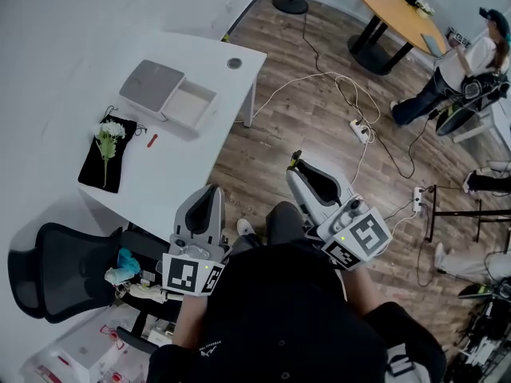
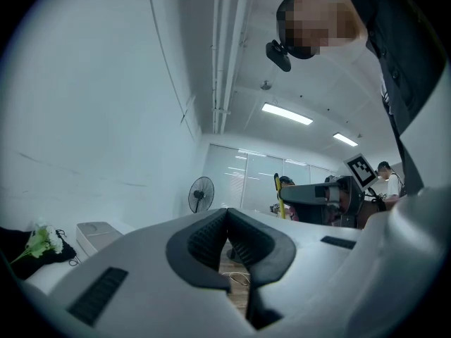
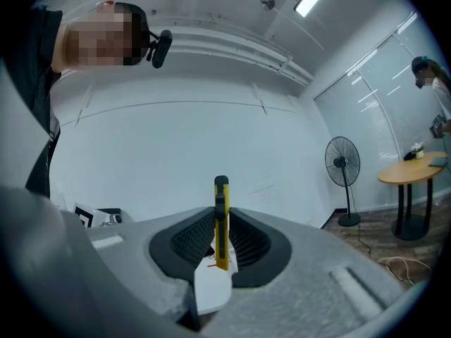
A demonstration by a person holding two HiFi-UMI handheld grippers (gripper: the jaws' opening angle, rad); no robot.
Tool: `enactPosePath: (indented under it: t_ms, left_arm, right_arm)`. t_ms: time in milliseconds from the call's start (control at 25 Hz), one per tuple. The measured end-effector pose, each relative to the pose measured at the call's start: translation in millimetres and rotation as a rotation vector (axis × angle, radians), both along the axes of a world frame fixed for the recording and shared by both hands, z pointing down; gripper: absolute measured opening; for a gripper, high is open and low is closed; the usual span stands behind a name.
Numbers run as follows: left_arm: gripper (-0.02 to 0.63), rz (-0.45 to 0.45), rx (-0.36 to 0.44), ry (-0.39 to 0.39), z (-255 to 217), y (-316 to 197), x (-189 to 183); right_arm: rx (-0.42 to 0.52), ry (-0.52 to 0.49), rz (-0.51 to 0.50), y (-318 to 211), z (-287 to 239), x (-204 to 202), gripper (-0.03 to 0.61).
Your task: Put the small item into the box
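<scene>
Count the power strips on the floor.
2. One power strip lies right of the table, among white cables; the other lies farther right, beyond the right gripper. More may be hidden under the person.

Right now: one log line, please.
left gripper shut, empty | right gripper shut on yellow cutter | box open on table

Bare tabletop (image 1: 185, 159) beside open box (image 1: 192, 104)
</scene>
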State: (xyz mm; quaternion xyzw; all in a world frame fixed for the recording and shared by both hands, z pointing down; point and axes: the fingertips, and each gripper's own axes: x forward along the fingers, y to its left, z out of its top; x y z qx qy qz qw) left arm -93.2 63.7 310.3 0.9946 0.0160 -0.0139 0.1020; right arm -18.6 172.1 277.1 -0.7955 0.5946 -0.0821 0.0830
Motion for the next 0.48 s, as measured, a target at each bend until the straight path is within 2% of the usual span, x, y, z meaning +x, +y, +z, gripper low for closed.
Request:
enactPosePath:
  t_ms: [240, 480]
  left_arm:
    - [0.005, -0.036, 0.018, -0.009, 0.6, -5.1, 26.1]
    - [0.005, -0.145, 0.013, -0.025, 0.8, -24.1, 62.2]
  right_arm:
    - [0.009, -0.019, -0.022, -3.7, 6.4, 37.8, 0.064]
    - [0.009, -0.058, -0.137, -36.3, 13.5, 86.1, 0.064]
